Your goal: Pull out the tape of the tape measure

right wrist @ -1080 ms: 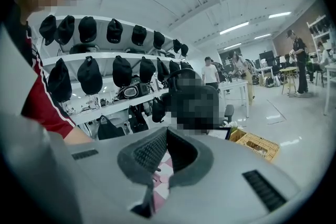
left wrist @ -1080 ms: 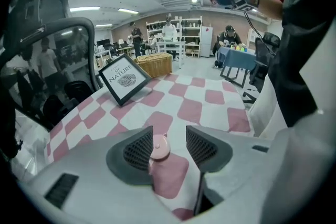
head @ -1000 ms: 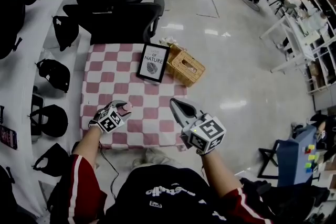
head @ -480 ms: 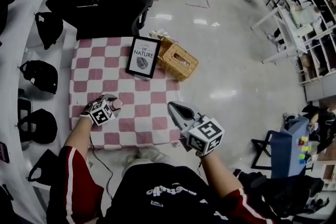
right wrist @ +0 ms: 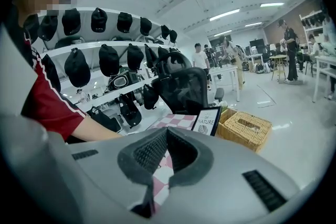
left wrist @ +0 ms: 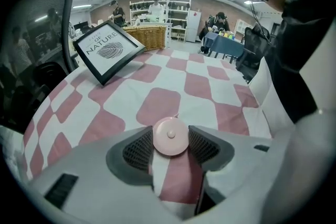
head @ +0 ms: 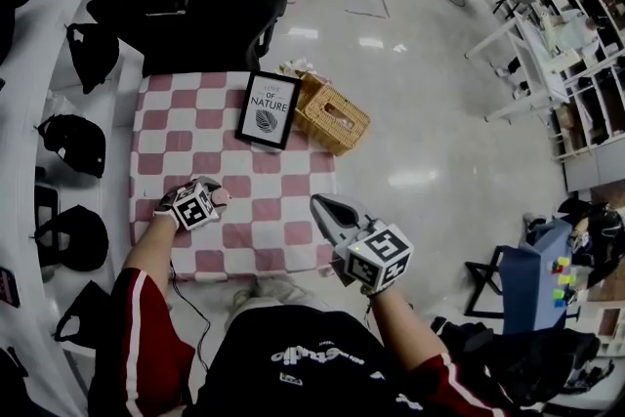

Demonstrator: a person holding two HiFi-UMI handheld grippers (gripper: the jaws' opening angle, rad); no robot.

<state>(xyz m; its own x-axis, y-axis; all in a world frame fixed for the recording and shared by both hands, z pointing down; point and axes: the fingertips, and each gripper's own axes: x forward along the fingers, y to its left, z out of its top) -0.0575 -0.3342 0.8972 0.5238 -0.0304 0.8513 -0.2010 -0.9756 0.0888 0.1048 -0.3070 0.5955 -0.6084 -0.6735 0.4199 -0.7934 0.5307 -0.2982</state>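
Note:
A round pink tape measure (left wrist: pixel 169 136) lies on the red-and-white checked tablecloth (head: pixel 156 127), near its front left. My left gripper (left wrist: pixel 170 131) points steeply down over it, and its jaws have just been opening. They are open, and the case sits between the pads, close to both. In the head view the pink case (head: pixel 224 197) shows at the tip of the left gripper (head: pixel 217 194). No tape is seen drawn out. My right gripper (head: pixel 319 203) hangs by the table's front right corner, shut and empty, with its tips (right wrist: pixel 167 131) together.
A framed print (head: pixel 267 109) leans at the table's far edge, with a wicker basket (head: pixel 333 119) beside it on the right. Black office chairs (head: pixel 195 5) stand behind the table. Shelves of black caps (head: pixel 73 142) run along the left. Shiny floor lies to the right.
Both grippers have sunk toward the table. The left one has come down onto the cloth with the pink tape measure, and its jaws have spread wider around it.

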